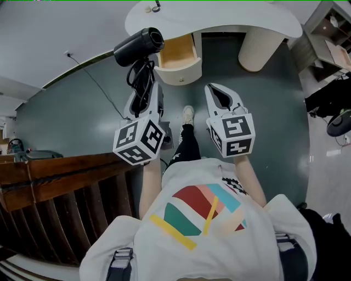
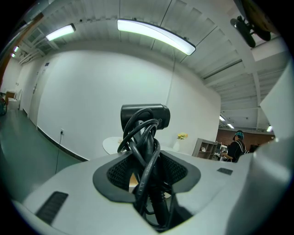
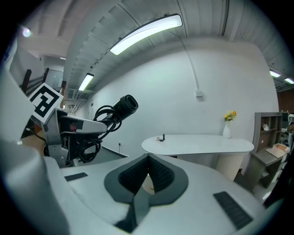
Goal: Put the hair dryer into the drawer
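A black hair dryer [image 1: 140, 46] with its cord looped round the handle is held up in my left gripper [image 1: 143, 90], whose jaws are shut on the handle and cord bundle. In the left gripper view the dryer [image 2: 144, 117] stands upright between the pads, barrel on top. Ahead of it the wooden drawer [image 1: 178, 55] hangs pulled out under the white table [image 1: 219, 19]. My right gripper [image 1: 222, 99] floats beside the left one, shut, with nothing in it; its pads [image 3: 158, 172] meet at the tip. The right gripper view shows the dryer [image 3: 120, 106] at the left.
A dark wooden railing [image 1: 66, 181] runs along the left. A shelf unit [image 1: 329, 33] and an office chair [image 1: 340, 121] stand at the right. A vase of flowers [image 3: 228, 124] and small items [image 1: 151, 7] sit on the table. A person [image 2: 236, 147] stands far off.
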Motion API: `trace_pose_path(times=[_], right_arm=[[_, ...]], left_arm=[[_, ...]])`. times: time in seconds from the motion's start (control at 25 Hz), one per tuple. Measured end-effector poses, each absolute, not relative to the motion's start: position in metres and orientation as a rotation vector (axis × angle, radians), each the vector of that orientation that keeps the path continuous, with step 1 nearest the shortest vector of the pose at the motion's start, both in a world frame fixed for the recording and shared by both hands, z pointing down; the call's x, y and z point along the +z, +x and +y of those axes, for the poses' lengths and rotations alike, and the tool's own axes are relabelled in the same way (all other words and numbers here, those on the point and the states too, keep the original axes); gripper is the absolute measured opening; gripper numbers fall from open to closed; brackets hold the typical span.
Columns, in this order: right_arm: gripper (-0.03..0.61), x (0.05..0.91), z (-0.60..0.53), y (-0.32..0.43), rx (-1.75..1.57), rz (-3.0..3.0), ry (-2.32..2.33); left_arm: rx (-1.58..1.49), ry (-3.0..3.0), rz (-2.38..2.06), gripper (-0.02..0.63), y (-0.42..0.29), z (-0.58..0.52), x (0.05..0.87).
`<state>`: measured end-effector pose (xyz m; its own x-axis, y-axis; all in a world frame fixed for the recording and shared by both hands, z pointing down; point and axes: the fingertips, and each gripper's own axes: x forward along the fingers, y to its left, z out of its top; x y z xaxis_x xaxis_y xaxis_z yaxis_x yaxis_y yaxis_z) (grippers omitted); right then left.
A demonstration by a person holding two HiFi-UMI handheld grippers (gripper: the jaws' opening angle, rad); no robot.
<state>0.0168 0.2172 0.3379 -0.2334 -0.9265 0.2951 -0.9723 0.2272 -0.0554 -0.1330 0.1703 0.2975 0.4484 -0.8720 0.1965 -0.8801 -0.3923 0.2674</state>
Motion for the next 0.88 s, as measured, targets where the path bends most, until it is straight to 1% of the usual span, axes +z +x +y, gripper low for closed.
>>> trace_pose_path(times=[0.28, 0.56, 0.88], right_arm=[[0.011, 0.356, 0.153, 0.004, 0.335, -2.284, 1.789], [0.011, 0.335, 0.067, -0.003, 0.323, -2.272, 1.771], [0.011, 0.313, -0.014, 0.008, 0.273, -2.276, 1.774]], left_arm=[[-0.018, 2.396, -1.475, 0.187, -0.136, 0.110, 0.304], [-0.046, 2.379, -1.450, 0.187, -0.142, 0.033, 0.288], [-0.104, 2.429, -1.480, 0.187, -0.132, -0.048, 0.259]])
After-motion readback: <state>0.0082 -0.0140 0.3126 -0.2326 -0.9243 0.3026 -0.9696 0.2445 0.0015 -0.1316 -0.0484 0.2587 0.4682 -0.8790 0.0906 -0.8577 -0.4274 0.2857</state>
